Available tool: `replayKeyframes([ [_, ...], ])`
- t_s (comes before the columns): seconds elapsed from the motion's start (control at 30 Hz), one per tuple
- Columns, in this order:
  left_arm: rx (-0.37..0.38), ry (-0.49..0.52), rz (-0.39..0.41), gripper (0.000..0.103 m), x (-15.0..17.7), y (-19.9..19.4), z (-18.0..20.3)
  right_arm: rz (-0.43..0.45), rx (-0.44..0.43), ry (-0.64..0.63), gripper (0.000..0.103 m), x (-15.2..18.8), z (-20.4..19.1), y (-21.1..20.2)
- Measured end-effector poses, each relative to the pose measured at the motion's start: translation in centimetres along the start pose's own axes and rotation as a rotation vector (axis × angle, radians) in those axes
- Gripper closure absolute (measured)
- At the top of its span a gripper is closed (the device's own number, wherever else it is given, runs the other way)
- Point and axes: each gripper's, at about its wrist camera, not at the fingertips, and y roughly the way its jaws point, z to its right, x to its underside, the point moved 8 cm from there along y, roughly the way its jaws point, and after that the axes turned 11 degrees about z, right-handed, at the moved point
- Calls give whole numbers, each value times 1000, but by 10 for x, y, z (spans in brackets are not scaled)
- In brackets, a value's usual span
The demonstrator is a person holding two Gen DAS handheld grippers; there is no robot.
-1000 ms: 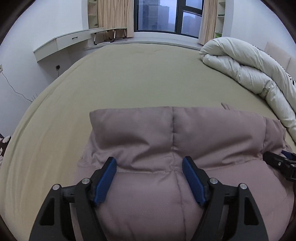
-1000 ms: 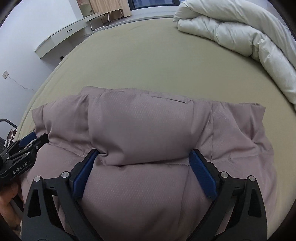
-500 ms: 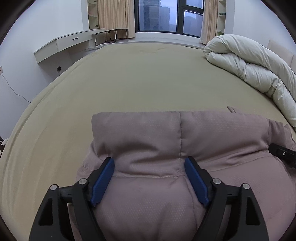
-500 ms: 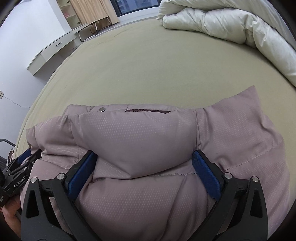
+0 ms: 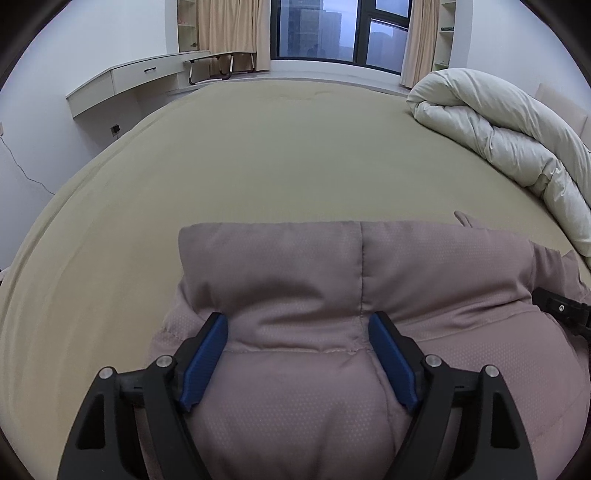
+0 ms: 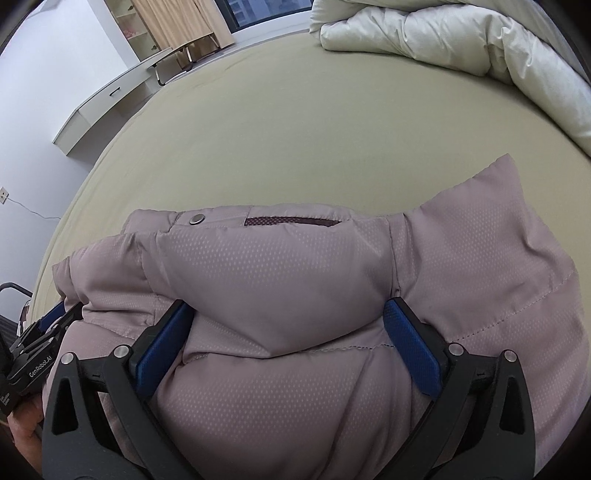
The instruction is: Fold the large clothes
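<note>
Jacket (image 6: 295, 280) sits lower on the bed (image 5: 258, 155) than before.

You get soft, dim, even light with a dusky dark-framed window (image 5: 332, 31) behind, sharp focus, faint shadows, and heavy fisheye bending with black corners.
</note>
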Motion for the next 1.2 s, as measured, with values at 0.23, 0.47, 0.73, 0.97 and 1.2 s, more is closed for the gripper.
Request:
replayKeyframes([
  [0.23, 19, -24, -19, 20, -2, 4, -2, -3, 8, 11, 0, -2, 0, 1],
  [0.47, 35, -53, -22, 20, -2, 6, -4, 12, -19, 60, 0, -5, 8, 0],
  [0.73, 33, -102, -70, 21, -7, -12, -12, 40, -74, 188, 0, -18, 26, -34],
  [0.97, 11, 51, 65, 19, 9, -107, 7, 173, 5, -52, 0, -1, 23, -142],
  [1.2, 19, -18, -30, 0, 36, -73, -13, 48, 75, -21, 0, 49, 84, -132],
])
